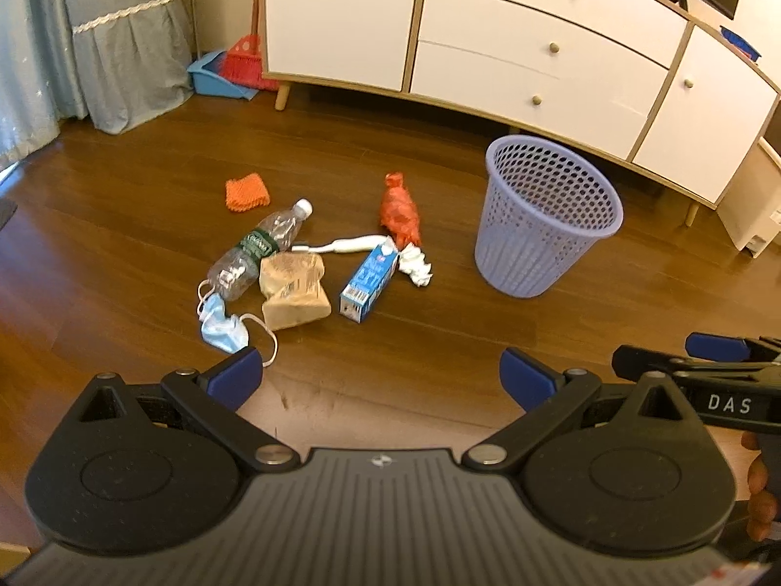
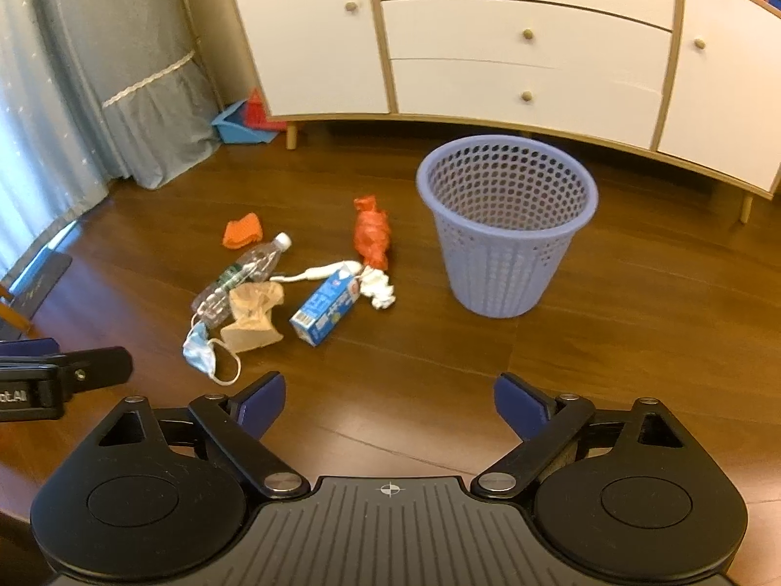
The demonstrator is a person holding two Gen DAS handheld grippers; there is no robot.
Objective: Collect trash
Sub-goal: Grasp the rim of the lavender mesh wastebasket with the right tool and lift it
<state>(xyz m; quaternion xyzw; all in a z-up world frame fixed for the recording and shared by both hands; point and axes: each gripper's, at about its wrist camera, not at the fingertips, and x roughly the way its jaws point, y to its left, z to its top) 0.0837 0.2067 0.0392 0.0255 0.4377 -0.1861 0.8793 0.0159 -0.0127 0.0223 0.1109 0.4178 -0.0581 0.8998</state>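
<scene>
Trash lies scattered on the wooden floor: a clear plastic bottle, a brown paper bag, a blue carton, a blue face mask, a white toothbrush, a crumpled white tissue, a red plastic bag and an orange cloth. A lilac mesh bin stands upright to their right. My left gripper and right gripper hover open above the floor, holding nothing.
A white sideboard on wooden legs stands behind the bin. A blue dustpan with a red broom leans beside grey curtains at the left. A hand shows at the right edge.
</scene>
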